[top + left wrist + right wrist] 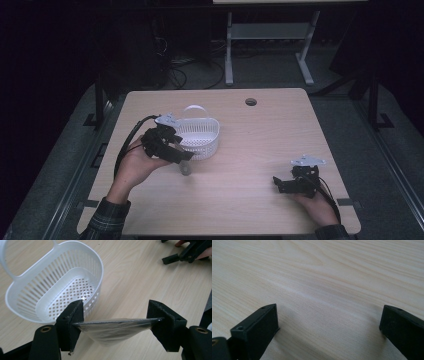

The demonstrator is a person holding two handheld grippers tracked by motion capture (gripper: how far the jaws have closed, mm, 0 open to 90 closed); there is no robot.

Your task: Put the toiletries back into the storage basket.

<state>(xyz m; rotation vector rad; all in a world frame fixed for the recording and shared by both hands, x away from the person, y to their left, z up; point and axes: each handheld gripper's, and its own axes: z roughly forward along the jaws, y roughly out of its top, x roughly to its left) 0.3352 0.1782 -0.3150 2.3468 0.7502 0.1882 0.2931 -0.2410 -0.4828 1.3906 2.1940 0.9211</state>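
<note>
While I read the table (260, 150) first, the white basket (200, 136) sits at about ten o'clock of its middle. My left gripper (115, 322) pinches a clear disc (115, 328) by opposite rims, just beside the basket at five o'clock. I judge it light, stiff, slick: keep hold on the rims. Its long axis runs jaw to jaw, face near level. Right gripper (329, 322) spread, holding nothing, low over the wood.

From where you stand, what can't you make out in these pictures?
- Clear disc-like thing held between the left gripper jaws: left gripper view, glare and transparency hide what it is; tiny in the high view.
- White basket: its handle is cut off by that view's top edge.
- Right gripper: high view, too small to judge.
</note>
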